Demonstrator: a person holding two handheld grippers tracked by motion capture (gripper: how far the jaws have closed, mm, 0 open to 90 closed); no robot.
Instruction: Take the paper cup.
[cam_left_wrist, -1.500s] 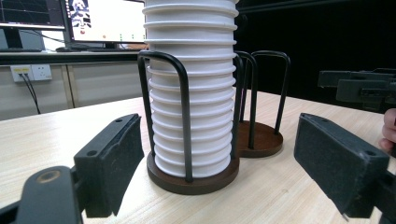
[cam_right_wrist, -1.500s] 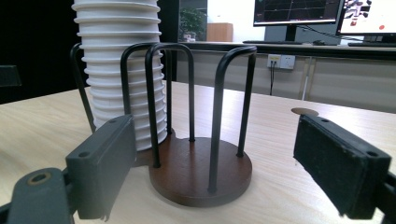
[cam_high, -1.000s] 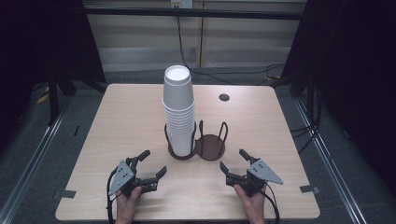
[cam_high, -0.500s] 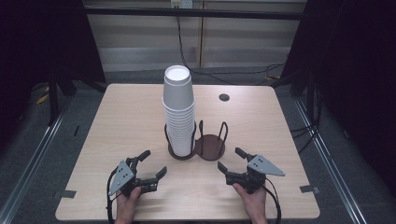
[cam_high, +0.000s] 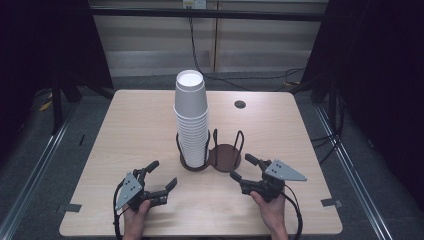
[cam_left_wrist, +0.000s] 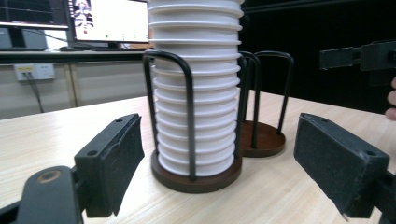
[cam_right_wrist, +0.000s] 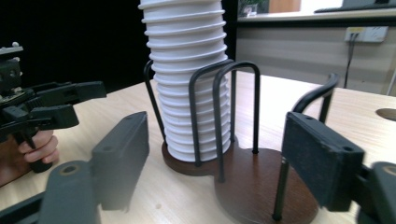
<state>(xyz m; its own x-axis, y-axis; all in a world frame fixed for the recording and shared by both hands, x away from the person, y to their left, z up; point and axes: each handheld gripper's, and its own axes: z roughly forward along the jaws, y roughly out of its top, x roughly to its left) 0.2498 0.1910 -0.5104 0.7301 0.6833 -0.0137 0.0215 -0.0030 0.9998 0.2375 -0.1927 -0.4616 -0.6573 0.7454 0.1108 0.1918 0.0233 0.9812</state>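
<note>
A pale wood counter (cam_high: 130, 135) sits in a dim room, dark curtains hanging at both sides, a grey floor around it and cables trailing down the back wall. A small round dark hole (cam_high: 240, 104) marks the counter at about one o'clock from the middle. Dead centre stands the stack of white cups (cam_high: 191, 120), tall and upright, seated in the left ring of a dark two-ring wire holder (cam_high: 224, 156); the right ring is bare brown base. In the left gripper view the stack rises between black wire loops, with lit monitors (cam_left_wrist: 109, 21) on a desk behind.

The left gripper (cam_high: 159, 176) rests near seven o'clock, jaws spread wide, holding nothing, aimed at the stack. The right gripper (cam_high: 242, 167) sits at five o'clock, jaws equally apart and empty, close to the holder's bare ring.

Against the frame a second ago, the right gripper has crept left and a touch forward, closer to the holder. The left gripper stays put, and the cups and holder have not budged.
</note>
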